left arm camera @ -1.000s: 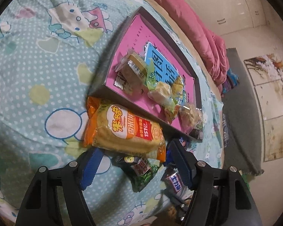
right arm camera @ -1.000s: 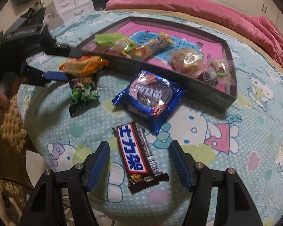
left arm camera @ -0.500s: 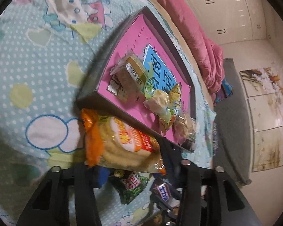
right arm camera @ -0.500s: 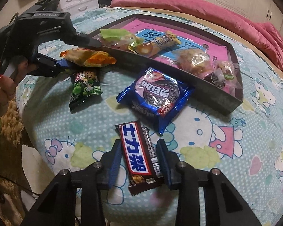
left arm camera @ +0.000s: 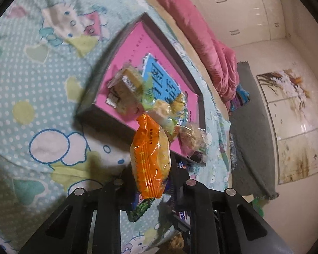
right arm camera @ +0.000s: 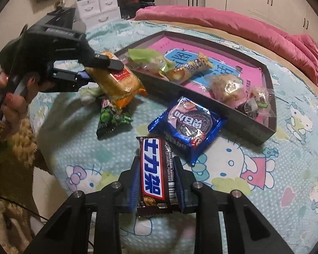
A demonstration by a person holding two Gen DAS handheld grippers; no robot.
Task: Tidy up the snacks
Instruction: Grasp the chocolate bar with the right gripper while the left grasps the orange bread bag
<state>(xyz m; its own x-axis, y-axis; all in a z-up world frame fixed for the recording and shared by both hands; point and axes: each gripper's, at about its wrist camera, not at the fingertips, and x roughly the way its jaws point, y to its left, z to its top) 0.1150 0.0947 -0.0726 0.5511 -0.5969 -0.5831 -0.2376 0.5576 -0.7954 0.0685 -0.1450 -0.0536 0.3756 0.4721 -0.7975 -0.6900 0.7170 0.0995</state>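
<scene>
Gripping a snack in each tool, we work over a bed point(right arm camera: 286, 169) covered in a turquoise cartoon-cat sheet. Our left tool point(left arm camera: 152, 175) is closing, its pads pressed on an orange-and-yellow snack packet point(left arm camera: 151, 158), which hangs clear of the sheet just in front of the tray's near corner. Our right tool point(right arm camera: 156, 182) is fully clamped on a dark chocolate bar point(right arm camera: 153, 175) with a blue label (white characters on it), the bar lying lengthwise between the blue pads. The shallow dark tray point(right arm camera: 254, 131) with a pink liner rests on the bed and holds several wrapped sweets and cakes point(right arm camera: 226, 89). Just beside its near wall lies a blue sandwich-cookie packet point(right arm camera: 188, 124), touching the far end of the chocolate bar. A green pea-snack packet point(right arm camera: 111, 118) lies on the sheet below the orange packet. A pink quilt point(right arm camera: 222, 21) is bunched along the far side.
</scene>
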